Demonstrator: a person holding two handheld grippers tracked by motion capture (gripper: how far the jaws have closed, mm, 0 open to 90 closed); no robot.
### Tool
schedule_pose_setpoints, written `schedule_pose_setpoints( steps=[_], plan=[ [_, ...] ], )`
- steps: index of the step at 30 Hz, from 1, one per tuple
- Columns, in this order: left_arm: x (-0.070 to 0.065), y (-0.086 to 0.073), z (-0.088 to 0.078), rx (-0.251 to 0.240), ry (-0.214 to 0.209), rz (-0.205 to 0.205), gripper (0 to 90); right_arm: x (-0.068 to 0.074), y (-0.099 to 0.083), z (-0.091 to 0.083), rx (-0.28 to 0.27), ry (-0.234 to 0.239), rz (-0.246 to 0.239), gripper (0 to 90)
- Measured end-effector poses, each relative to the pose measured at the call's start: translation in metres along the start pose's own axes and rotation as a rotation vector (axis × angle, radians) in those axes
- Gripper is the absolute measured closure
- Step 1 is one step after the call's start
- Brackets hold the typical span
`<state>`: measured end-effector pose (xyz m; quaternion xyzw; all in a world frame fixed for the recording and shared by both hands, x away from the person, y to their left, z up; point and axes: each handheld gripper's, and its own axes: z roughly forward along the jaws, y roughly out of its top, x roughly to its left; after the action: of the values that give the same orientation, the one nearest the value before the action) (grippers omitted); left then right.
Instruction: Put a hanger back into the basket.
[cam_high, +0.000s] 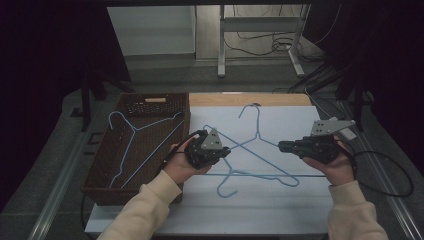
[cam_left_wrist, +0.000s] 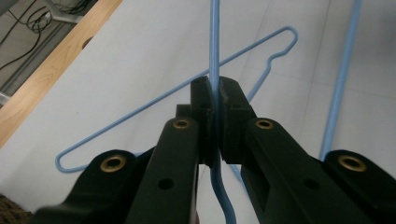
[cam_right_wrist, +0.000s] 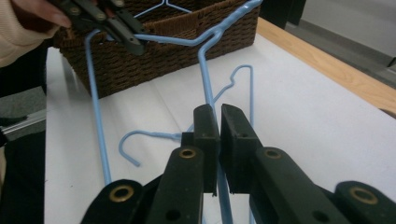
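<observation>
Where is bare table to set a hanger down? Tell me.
Free: the white table sheet along its near edge, between the sleeves; its far right corner past the right gripper. Crowded: the middle, where two blue wire hangers cross beside the brown woven basket.

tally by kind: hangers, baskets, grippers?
Blue wire hangers: 3 (one in the basket, one held, one flat on the table)
Brown wicker basket: 1
Grippers: 2 (left, right)
Total: 6

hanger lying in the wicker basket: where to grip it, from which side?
Likely the blue hanger at the neck under its hook, jaws across the wire, coming from above: the basket walls block a level approach, and the thin wire has no wider part.
</observation>
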<state>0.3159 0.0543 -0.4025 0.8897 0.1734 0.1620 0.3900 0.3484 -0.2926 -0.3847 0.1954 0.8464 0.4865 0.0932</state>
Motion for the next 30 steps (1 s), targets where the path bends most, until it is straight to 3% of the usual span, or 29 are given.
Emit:
schedule_pose_setpoints(
  steps=[2, 6, 7, 10, 12, 15, 24, 30],
  plan=[
    [-0.001, 0.000, -0.003, -0.011, -0.006, -0.009, 86.0, 0.000, 0.000, 0.000, -0.011, -0.009, -0.001, 82.6],
    [-0.001, 0.000, -0.012, -0.037, 0.003, -0.038, 86.2, 0.002, -0.003, -0.007, -0.097, -0.086, 0.021, 63.6],
    [-0.001, 0.000, -0.012, -0.037, 0.003, -0.038, 86.2, 0.002, -0.003, -0.007, -0.097, -0.086, 0.021, 63.6],
    [-0.001, -0.002, -0.017, -0.050, 0.010, -0.049, 86.2, 0.002, -0.006, -0.015, -0.147, -0.152, 0.051, 53.3],
    [-0.002, -0.003, -0.024, -0.072, 0.010, -0.066, 86.3, 0.002, -0.009, -0.018, -0.156, -0.156, 0.062, 52.4],
    [-0.002, -0.004, -0.032, -0.086, 0.024, -0.086, 86.3, 0.003, -0.014, -0.019, -0.162, -0.161, 0.071, 50.7],
    [0.003, -0.012, -0.059, -0.132, 0.070, -0.167, 86.3, 0.010, -0.036, -0.011, -0.111, -0.170, 0.089, 43.0],
    [0.003, -0.017, -0.072, -0.151, 0.100, -0.190, 86.3, 0.013, -0.045, -0.007, -0.095, -0.191, 0.108, 36.5]
  ],
)
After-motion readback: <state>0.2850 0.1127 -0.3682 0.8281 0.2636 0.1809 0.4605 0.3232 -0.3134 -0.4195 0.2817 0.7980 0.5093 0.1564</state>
